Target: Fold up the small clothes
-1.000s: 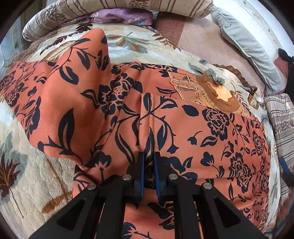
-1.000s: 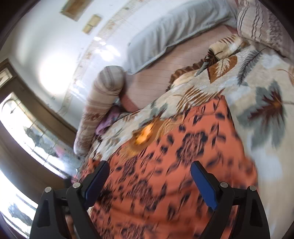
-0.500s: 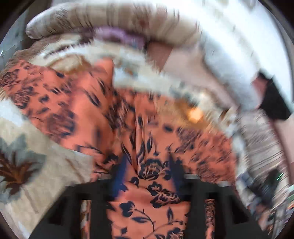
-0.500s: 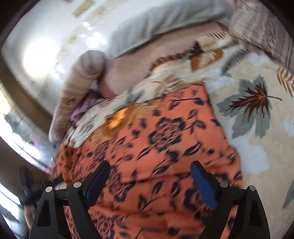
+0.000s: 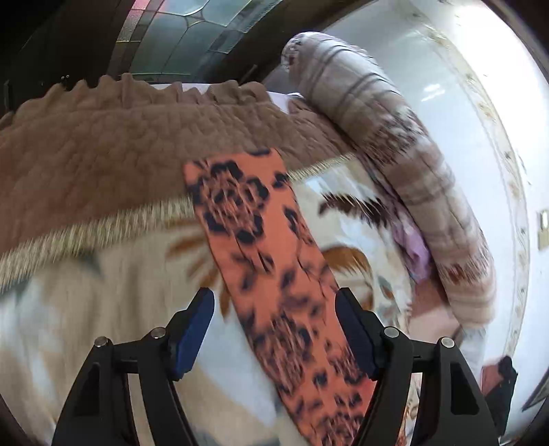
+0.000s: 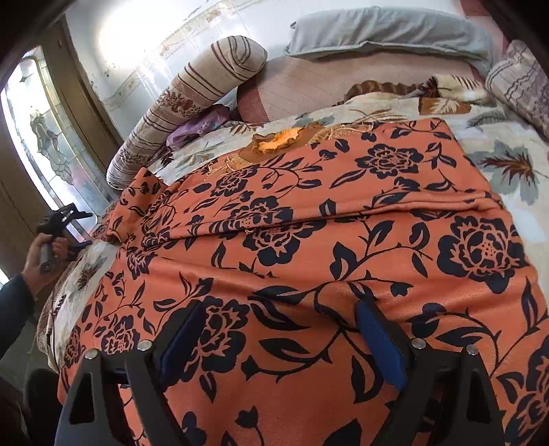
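Note:
The orange garment with dark blue flowers [image 6: 308, 219] lies spread on the bed, with one flap folded over across its middle. My right gripper [image 6: 278, 326] is open, its blue pads low over the near part of the cloth. My left gripper [image 5: 274, 305] is open and empty, held above a narrow strip of the garment [image 5: 260, 233] that runs away toward the bed's edge. The left gripper also shows in the right wrist view [image 6: 65, 219], at the far left off the cloth, held in a hand.
A leaf-patterned quilt [image 6: 507, 161] covers the bed. A striped bolster [image 6: 192, 103], a purple cloth [image 6: 199, 127] and a grey pillow [image 6: 384, 31] lie at the far side. A brown quilted border [image 5: 103, 137] marks the bed's edge. A stained-glass door [image 6: 44, 137] stands left.
My left gripper let go of the fold it pinched, opened, and swung away to the garment's left end. My right gripper came down closer over the cloth, still open.

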